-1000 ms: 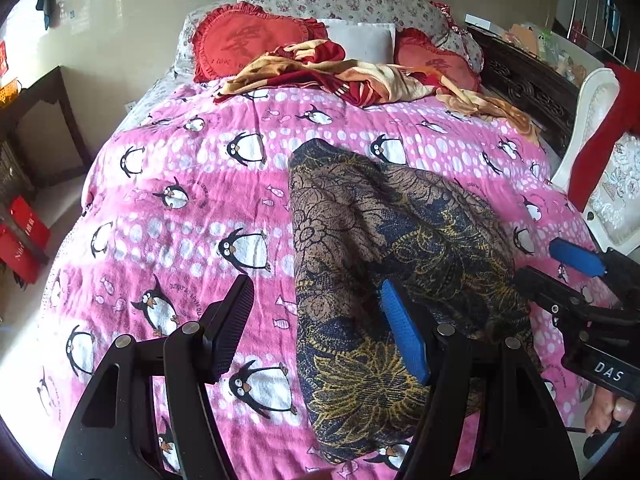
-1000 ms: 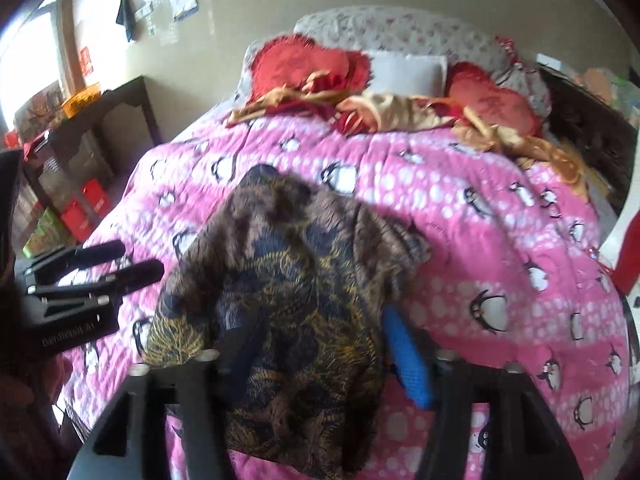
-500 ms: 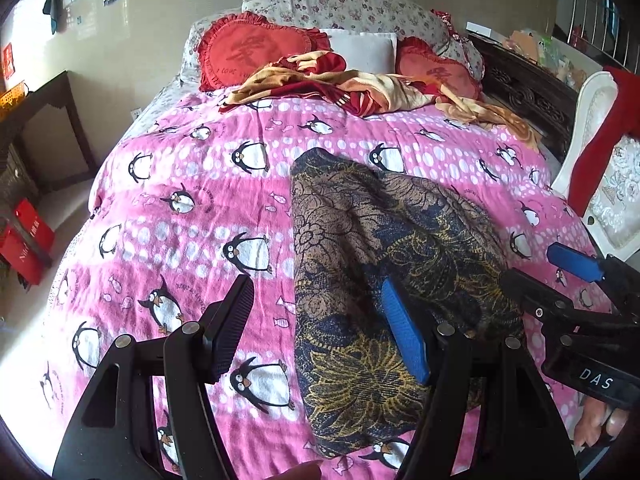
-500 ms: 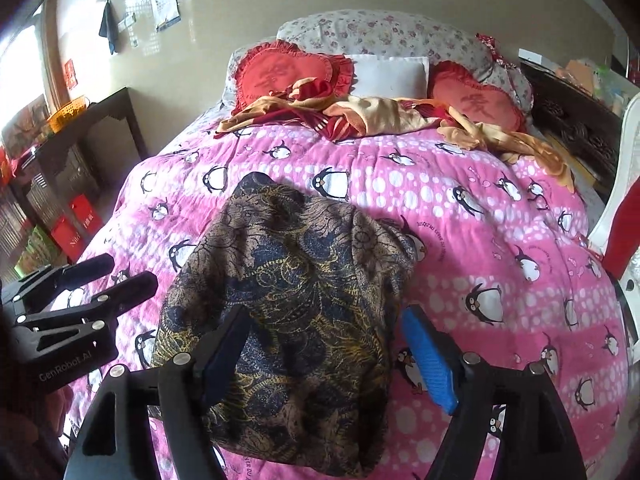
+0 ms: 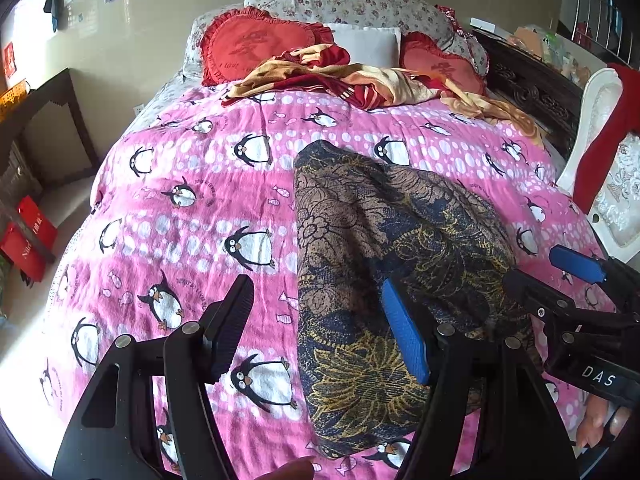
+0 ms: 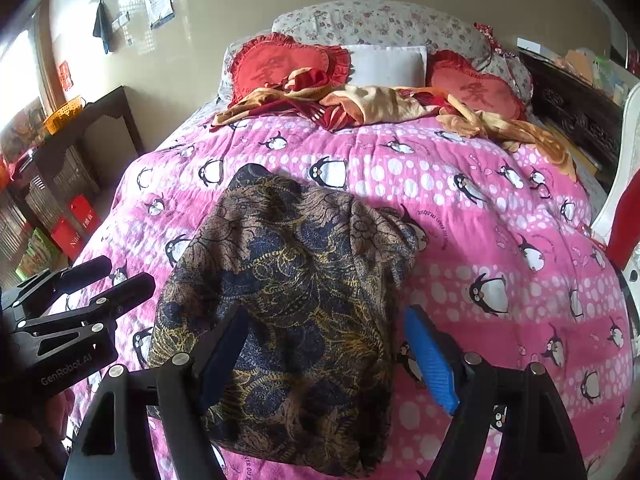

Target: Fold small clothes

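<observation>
A: How did the fingers of the left gripper stand?

B: Apart, with nothing pinched. Its blue finger hung over the left half of the dark patterned garment, while the black finger was out over bare pink penguin blanket. The cloth's straight left edge ran between the two.

A: And the right gripper?

B: Spread wide as well, clamped on nothing. The garment's near right part lay between its fingers: the dark finger over the print, the blue one just past the cloth's right border, above the blanket. No pad appeared to press the fabric, though contact under the dark finger was hard to rule out.

A: Why would the cloth lie like that?

B: It looked folded lengthwise already, a narrow band stretching away from both pairs of fingers toward the pillows, the far end tapering. The right flap sat bunched and humped, so a guess is that it had been laid over and let go, and wanted smoothing.

A: Why were both grippers at the near end?

B: Probably to take the near corners and carry them up to the far end for a crosswise fold.

A: Anything beyond?

B: A crumpled red and yellow cloth well past the garment, against red cushions; it did not touch the fold.
</observation>
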The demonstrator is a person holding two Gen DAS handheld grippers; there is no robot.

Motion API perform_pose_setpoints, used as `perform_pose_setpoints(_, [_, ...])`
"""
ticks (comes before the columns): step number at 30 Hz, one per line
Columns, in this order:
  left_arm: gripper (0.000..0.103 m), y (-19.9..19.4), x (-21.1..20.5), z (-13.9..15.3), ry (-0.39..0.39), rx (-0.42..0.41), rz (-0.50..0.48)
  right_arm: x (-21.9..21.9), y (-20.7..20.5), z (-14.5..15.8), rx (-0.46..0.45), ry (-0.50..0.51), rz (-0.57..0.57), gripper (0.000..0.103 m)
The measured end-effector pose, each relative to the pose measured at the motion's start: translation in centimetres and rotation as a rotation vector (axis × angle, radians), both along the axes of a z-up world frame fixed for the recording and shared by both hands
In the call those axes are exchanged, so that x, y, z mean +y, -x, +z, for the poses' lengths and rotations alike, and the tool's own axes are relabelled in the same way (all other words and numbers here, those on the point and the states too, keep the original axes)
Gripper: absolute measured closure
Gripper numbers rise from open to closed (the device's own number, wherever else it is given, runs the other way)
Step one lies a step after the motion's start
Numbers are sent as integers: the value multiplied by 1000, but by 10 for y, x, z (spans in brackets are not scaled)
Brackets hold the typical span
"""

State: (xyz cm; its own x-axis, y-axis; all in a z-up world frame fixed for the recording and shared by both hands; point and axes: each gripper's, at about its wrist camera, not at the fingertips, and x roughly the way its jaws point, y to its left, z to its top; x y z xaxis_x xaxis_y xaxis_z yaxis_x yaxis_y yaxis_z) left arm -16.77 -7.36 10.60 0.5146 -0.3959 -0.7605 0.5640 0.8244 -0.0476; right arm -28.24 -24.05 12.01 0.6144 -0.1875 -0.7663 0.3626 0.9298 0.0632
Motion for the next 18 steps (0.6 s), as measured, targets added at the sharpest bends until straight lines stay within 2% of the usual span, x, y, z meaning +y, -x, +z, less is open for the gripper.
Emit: perform_pose_setpoints(18, [36, -10, -3, -9, -13, 16, 4, -4, -11, -10, 33, -15, 8, 26])
